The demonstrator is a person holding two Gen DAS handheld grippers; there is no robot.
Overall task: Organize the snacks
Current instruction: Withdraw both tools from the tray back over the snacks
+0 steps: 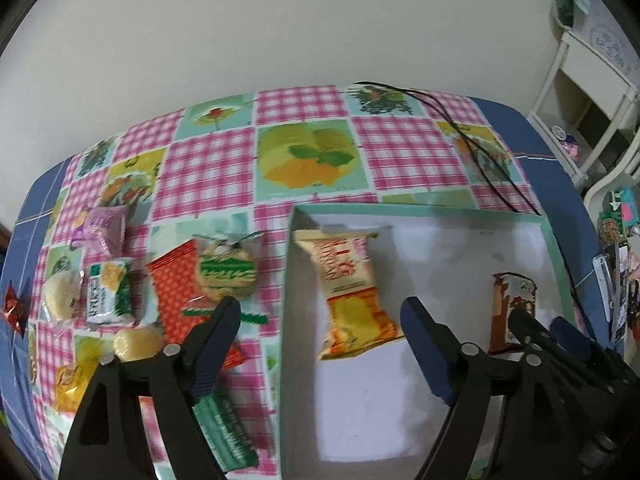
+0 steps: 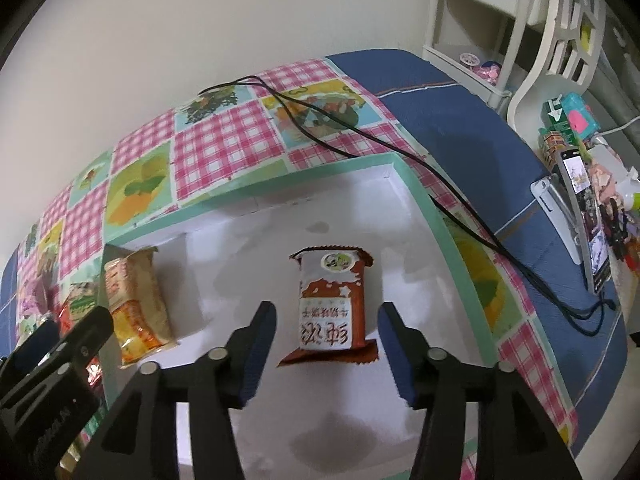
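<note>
A white box with a teal rim (image 1: 420, 211) (image 2: 424, 192) lies on the checked tablecloth. Inside lie a yellow-orange snack packet (image 1: 352, 292) (image 2: 136, 304) at the left and a brown-white packet (image 1: 512, 304) (image 2: 330, 304) at the right. My left gripper (image 1: 320, 320) is open and empty, above the box's left wall. My right gripper (image 2: 327, 324) is open, its fingers on either side of the brown-white packet without touching it; it also shows in the left wrist view (image 1: 536, 332). Several loose snacks lie left of the box: a red packet (image 1: 176, 288), a green-striped biscuit pack (image 1: 226, 274), a purple packet (image 1: 102, 226).
A black cable (image 1: 480, 152) (image 2: 360, 132) runs across the table past the box's far right corner. A phone on a stand (image 2: 580, 216) and clutter stand at the right edge. A white shelf (image 1: 588, 92) stands beyond the table. A green bar (image 1: 224, 428) lies under my left finger.
</note>
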